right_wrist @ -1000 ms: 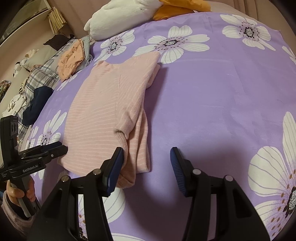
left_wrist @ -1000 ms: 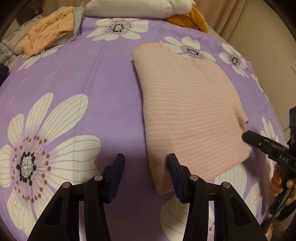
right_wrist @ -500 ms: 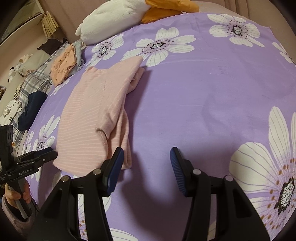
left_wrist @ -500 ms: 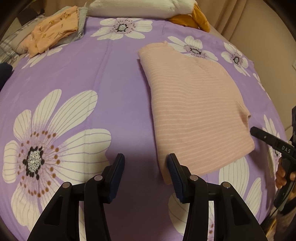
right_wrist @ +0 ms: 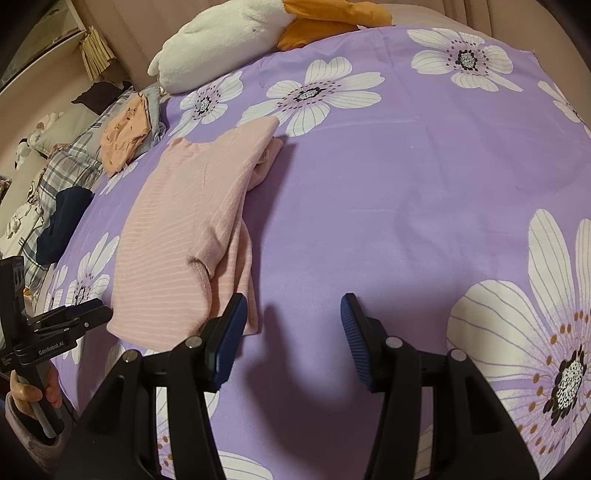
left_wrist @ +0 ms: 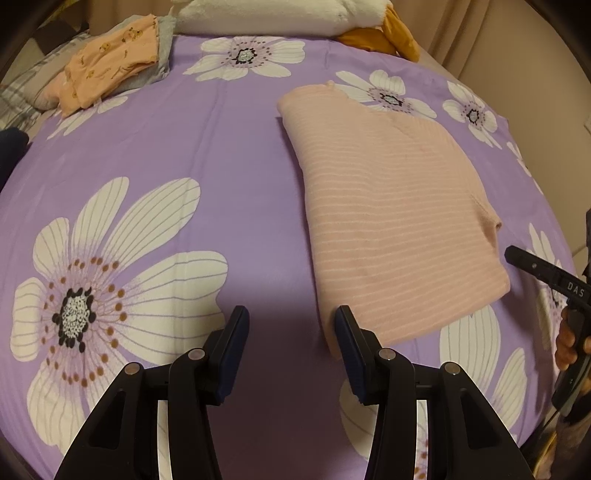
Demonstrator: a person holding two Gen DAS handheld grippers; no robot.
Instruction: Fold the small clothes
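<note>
A pink striped garment [left_wrist: 391,218] lies folded lengthwise on the purple flowered bedspread [left_wrist: 207,155]; it also shows in the right wrist view [right_wrist: 184,236], with a sleeve folded over its right edge. My left gripper [left_wrist: 290,339] is open and empty, its right finger at the garment's near left corner. My right gripper [right_wrist: 293,332] is open and empty, its left finger at the garment's near right corner. Each gripper shows at the edge of the other's view: the right one [left_wrist: 543,275] and the left one [right_wrist: 70,321].
A folded orange garment on grey cloth [left_wrist: 114,66] lies at the far left of the bed. A white and orange plush toy [right_wrist: 258,29] lies at the head. Plaid and dark blue clothes [right_wrist: 66,214] are heaped off the left side.
Both grippers have drawn back and apart from the garment; in each view it has shifted toward the other gripper and looks smaller. Both stayed open and empty.
</note>
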